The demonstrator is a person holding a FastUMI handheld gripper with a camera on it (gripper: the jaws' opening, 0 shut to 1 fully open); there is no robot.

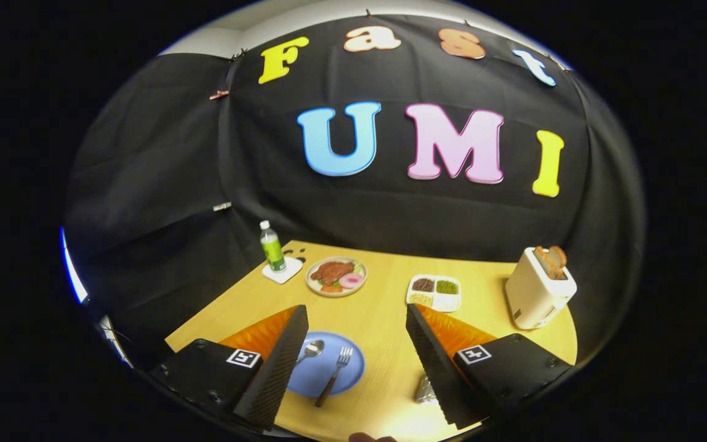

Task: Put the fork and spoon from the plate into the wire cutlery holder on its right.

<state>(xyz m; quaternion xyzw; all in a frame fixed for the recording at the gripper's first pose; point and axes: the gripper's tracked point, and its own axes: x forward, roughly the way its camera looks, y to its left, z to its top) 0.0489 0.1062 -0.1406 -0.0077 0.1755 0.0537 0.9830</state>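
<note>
A: How far along is this?

B: Nothing is done, as far as I can judge. The fork [333, 376] and the spoon [310, 352] both lie on the blue plate [353, 368] — 2 pieces, 0 moved.

A: And the gripper [353, 344]?

B: Its fingers are spread wide apart and pinch nothing. The plate sits between them, nearer the left finger, which covers part of the spoon's handle.

A: Where is the holder?

B: The wire cutlery holder [425, 391] peeks out just beside the right finger, to the right of the plate — mostly hidden, so I cannot tell what it holds.

A: Anything else on the table [384, 307]?

B: Beyond the fingers stand a bottle [272, 247], a food plate [336, 276], a divided tray [434, 292] and a toaster [537, 287], well apart from the work. Both pick-ups and both drops are left.
</note>
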